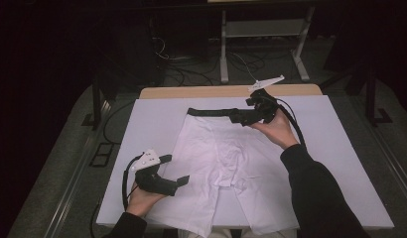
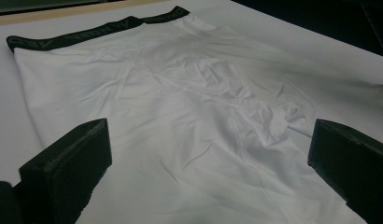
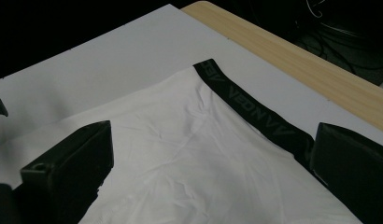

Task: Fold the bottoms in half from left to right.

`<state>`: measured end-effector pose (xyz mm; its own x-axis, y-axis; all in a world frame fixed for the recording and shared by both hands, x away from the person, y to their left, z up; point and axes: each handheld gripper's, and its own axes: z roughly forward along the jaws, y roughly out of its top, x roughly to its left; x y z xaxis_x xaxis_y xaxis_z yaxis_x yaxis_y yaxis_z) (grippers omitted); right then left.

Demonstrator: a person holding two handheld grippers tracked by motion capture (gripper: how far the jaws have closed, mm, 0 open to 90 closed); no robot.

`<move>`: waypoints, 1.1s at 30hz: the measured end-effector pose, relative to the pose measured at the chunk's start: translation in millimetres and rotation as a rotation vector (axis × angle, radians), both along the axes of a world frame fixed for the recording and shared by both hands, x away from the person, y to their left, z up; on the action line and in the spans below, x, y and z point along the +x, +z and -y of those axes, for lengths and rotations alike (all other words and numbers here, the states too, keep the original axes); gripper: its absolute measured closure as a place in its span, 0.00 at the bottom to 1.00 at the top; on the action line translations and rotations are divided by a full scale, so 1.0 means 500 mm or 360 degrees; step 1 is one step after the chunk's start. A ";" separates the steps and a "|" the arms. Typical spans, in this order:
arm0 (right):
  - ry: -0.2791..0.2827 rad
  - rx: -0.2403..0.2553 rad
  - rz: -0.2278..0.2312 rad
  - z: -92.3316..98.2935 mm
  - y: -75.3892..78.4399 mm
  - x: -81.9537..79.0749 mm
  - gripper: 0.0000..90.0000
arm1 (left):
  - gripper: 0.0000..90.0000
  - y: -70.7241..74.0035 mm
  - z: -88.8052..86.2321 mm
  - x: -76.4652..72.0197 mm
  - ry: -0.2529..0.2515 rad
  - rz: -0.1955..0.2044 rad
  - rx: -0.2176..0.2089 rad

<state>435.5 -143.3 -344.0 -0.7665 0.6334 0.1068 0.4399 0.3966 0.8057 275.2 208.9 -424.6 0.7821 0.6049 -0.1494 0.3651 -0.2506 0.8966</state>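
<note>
Two claws, left claw [image 1: 177, 171] and right claw [image 1: 239, 117], hover spread apart over white boxer shorts [image 1: 226, 158].

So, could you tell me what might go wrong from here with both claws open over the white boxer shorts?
1. The right claw hovers open at the black waistband. If it closes on the top layer alone, the shorts may lift unevenly.
2. The fabric is creased around the crotch, so folding now could press those wrinkles in.
3. The left claw is open beside the left leg's edge. It might close short of the fabric, or drag the fabric across the white mat.
</note>
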 end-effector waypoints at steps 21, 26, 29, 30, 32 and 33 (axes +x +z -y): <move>0.0064 -0.0041 -0.0019 -0.074 -0.013 0.030 0.00 | 0.00 0.000 0.001 0.001 -0.0009 0.0000 0.0000; 0.0075 -0.0054 -0.0022 -0.087 -0.023 0.038 0.00 | 0.00 0.000 0.002 0.001 -0.0011 -0.0001 -0.0002; 0.0073 -0.0048 -0.0028 -0.096 -0.027 0.042 0.00 | 0.00 0.001 0.001 0.001 -0.0008 -0.0002 -0.0006; 0.0075 -0.0047 -0.0029 -0.098 -0.029 0.043 0.00 | 0.00 0.001 0.001 0.001 -0.0008 -0.0001 -0.0007; 0.0078 -0.0046 -0.0029 -0.106 -0.033 0.046 0.00 | 0.00 0.001 0.001 0.001 -0.0011 -0.0001 -0.0005; 0.0080 -0.0048 -0.0032 -0.109 -0.035 0.047 0.00 | 0.00 0.001 0.002 0.001 -0.0013 0.0000 -0.0005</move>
<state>459.1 -88.6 -361.7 -0.7955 0.5970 0.1038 0.4346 0.4427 0.7843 275.8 208.1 -424.2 0.7870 0.5982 -0.1509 0.3628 -0.2510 0.8974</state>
